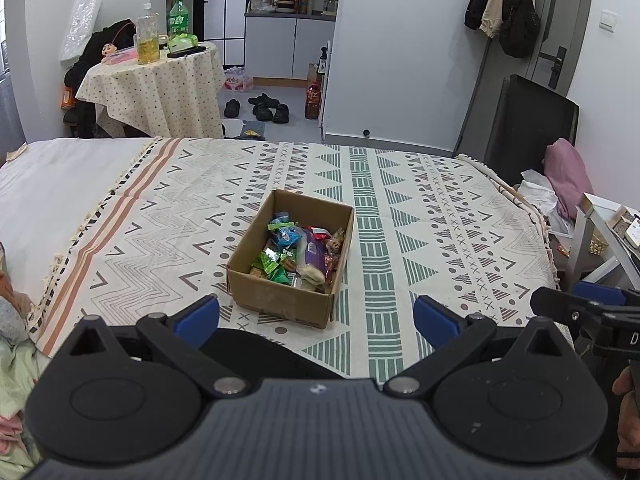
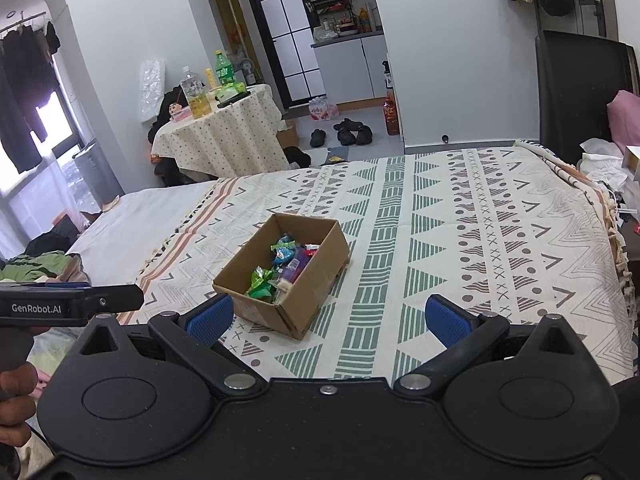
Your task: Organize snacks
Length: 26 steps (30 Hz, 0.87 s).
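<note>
Since every wrapped snack [image 1: 296, 254] in sight already lies heaped inside the open brown cardboard box [image 1: 280, 304] in the middle of the patterned bed blanket [image 1: 440, 220], the left gripper [image 1: 316, 318] and right gripper [image 2: 328, 320] hang back at the near edge with jaws released and holding nothing, which suggests the organizing is about finished. Only the left wrist view looks deep enough into the box to show the long purple packet [image 1: 314, 256], while the right wrist view alone shows the window [image 2: 52, 128] at far left.
</note>
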Tool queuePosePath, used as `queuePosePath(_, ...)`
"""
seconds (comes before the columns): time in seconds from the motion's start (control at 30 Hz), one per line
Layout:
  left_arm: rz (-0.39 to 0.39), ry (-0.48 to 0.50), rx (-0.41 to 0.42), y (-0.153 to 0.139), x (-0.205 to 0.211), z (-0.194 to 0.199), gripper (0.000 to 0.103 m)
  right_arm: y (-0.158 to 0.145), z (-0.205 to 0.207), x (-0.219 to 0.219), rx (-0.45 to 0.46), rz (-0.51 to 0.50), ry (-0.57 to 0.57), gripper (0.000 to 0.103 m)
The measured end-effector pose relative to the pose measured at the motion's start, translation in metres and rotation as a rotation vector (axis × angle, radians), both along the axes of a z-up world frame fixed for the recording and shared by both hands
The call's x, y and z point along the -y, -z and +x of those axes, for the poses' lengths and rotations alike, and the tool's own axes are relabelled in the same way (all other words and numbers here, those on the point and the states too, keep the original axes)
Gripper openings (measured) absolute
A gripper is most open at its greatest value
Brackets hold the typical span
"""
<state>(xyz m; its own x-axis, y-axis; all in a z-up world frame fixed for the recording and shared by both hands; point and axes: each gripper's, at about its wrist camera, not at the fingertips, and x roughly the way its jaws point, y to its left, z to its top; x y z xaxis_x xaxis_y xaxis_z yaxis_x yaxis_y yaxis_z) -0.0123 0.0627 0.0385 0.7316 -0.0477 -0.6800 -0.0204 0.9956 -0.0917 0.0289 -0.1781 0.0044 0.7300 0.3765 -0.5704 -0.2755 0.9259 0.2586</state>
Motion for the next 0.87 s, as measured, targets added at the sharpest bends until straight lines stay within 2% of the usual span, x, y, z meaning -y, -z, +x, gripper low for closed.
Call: queuePosePath(0.87,0.01,0.014,0.007,0.0033,-0.001,-0.0023,0.103,0.0026,0.0004,-0.0042,-0.006,0.001,0.004,0.103)
